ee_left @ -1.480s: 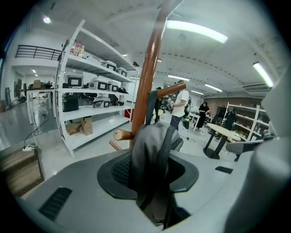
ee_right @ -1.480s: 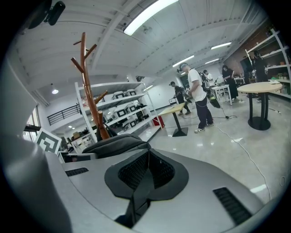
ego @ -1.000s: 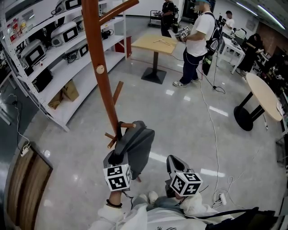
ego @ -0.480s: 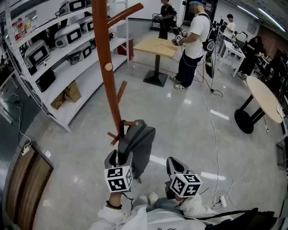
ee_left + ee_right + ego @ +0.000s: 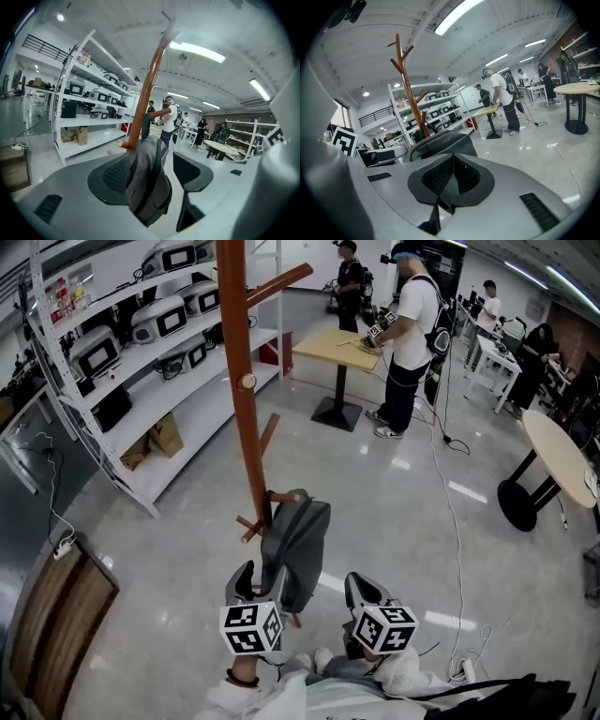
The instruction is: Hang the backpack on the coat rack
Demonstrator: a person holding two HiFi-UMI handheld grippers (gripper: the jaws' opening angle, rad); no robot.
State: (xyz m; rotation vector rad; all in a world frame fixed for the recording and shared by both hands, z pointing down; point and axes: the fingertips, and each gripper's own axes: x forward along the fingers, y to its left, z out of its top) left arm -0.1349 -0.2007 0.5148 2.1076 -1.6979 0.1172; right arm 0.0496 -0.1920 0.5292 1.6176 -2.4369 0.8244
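A grey backpack (image 5: 298, 545) hangs by its top loop from a low peg (image 5: 284, 497) of the brown wooden coat rack (image 5: 242, 381). My left gripper (image 5: 259, 579) is just below and in front of it, and its jaws have just been opening. In the left gripper view the backpack (image 5: 149, 185) hangs in the wide gap between the pads, with the coat rack (image 5: 146, 98) behind; I cannot tell if a pad touches it. My right gripper (image 5: 362, 587) is to the right, apart from the bag, its pads (image 5: 440, 176) closed together on nothing. The backpack (image 5: 440, 143) lies beyond it.
White shelves (image 5: 141, 343) with machines line the left wall. A wooden table (image 5: 342, 345) and a person (image 5: 410, 329) with grippers stand at the back. A round table (image 5: 553, 451) is at the right, a cable (image 5: 450, 512) runs across the floor, and a wooden panel (image 5: 56, 615) lies at lower left.
The left gripper's jaws have opened and it has drawn back a little from the backpack, which stays hanging on the peg. The right gripper stays shut.
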